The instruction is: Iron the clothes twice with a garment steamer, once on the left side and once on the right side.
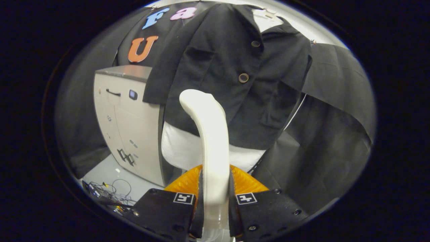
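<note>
A white garment steamer (210, 134) rises between my fingers, its curved head reaching up toward the clothes. My gripper (215, 188) is shut on the steamer's handle, both fingers pressing its sides. Beyond the steamer hangs a black buttoned shirt (235, 74) on a white mannequin torso (181, 148). The steamer head sits low in front of the shirt's left half, near its hem; whether it touches the cloth I cannot tell. Two round buttons (243, 78) run down the shirt's front, just right of the steamer head.
A pale grey cabinet (127, 124) with handles stands left of the shirt. Loose cables (114, 191) lie on the floor by its base. Black cloth (329, 134) drapes the booth wall behind and to the right of the mannequin.
</note>
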{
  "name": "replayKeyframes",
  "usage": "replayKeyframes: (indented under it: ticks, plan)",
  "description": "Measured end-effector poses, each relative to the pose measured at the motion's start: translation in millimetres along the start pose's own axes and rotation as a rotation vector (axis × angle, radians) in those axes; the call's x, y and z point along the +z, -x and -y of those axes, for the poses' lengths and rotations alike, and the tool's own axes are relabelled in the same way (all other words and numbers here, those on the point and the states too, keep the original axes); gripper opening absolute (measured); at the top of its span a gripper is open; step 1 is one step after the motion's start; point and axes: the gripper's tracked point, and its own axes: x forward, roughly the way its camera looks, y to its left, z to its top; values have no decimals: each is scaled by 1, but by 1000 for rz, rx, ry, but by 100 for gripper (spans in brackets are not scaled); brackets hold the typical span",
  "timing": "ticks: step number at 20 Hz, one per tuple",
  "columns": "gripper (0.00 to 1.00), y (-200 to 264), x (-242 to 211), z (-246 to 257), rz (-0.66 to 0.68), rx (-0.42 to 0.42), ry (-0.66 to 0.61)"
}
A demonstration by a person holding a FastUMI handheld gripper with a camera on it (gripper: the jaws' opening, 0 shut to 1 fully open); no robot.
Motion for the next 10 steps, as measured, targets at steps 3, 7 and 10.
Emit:
replayKeyframes:
  ticks: [3,7,10]
  plan:
    - [32,16,38,30,57,-15,-78]
    - [32,40,98,81,194,-54,-156]
    - [32,50,138,119,289,-103,-183]
